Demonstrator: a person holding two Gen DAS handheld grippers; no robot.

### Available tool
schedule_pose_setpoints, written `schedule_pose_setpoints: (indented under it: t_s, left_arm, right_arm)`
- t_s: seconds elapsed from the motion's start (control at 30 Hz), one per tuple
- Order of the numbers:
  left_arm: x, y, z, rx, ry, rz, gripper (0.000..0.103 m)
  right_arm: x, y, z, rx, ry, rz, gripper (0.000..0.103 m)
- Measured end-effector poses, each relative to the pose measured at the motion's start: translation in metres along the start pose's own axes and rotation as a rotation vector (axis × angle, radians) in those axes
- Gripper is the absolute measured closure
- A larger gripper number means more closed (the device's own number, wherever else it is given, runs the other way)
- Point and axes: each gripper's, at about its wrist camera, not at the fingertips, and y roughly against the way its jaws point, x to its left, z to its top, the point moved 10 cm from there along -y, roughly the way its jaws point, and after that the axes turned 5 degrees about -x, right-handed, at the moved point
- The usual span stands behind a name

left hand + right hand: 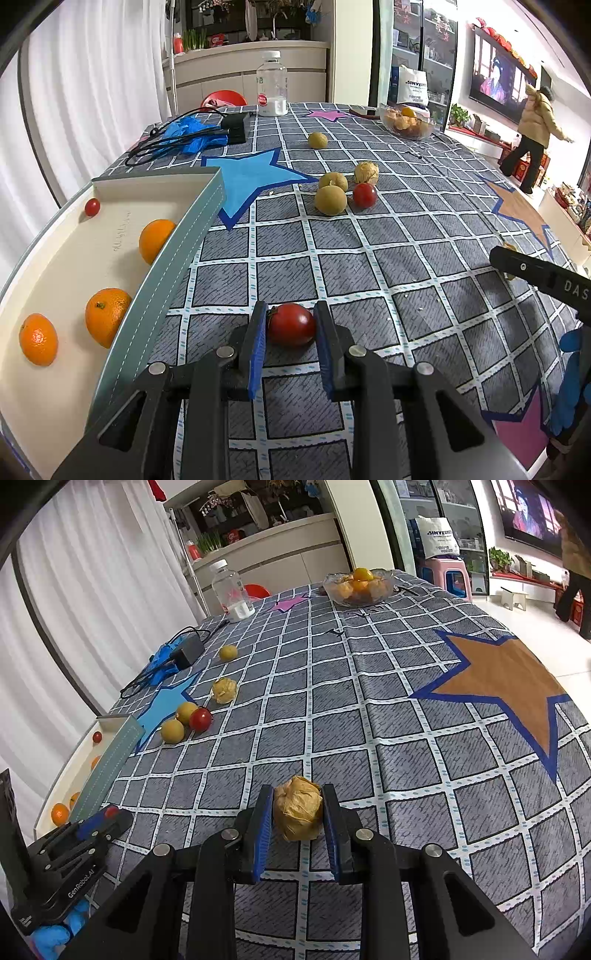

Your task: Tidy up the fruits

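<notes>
Both grippers loaded: left gripper (290, 328) clamps a tomato (291, 324) just right of the tray (162, 280); right gripper (297, 812) clamps a husk fruit (297, 808) further right. Tray holds three oranges (106, 316), one small tomato (92, 207). Beyond tray, five fruits (330, 199) remain loose. Roughly halfway.

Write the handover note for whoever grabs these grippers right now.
Left gripper: shut on a red tomato, beside the tray.
Right gripper: shut on a papery husked fruit over the tablecloth.
Done: three oranges and one small tomato in the tray.
Left: both held fruits, plus three green-yellow fruits, another tomato and another husked fruit mid-table.
</notes>
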Motion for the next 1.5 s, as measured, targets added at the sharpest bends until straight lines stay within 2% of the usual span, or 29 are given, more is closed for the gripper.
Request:
schedule_pose_setpoints:
  t_s: [1.5]
  left_arm:
    - [-0.0007, -0.0001, 0.0000, 0.000, -0.002, 0.001, 0.076]
  right_arm:
    - [0.0015, -0.0024, -0.0020, 0.005, 0.001, 0.014, 0.076]
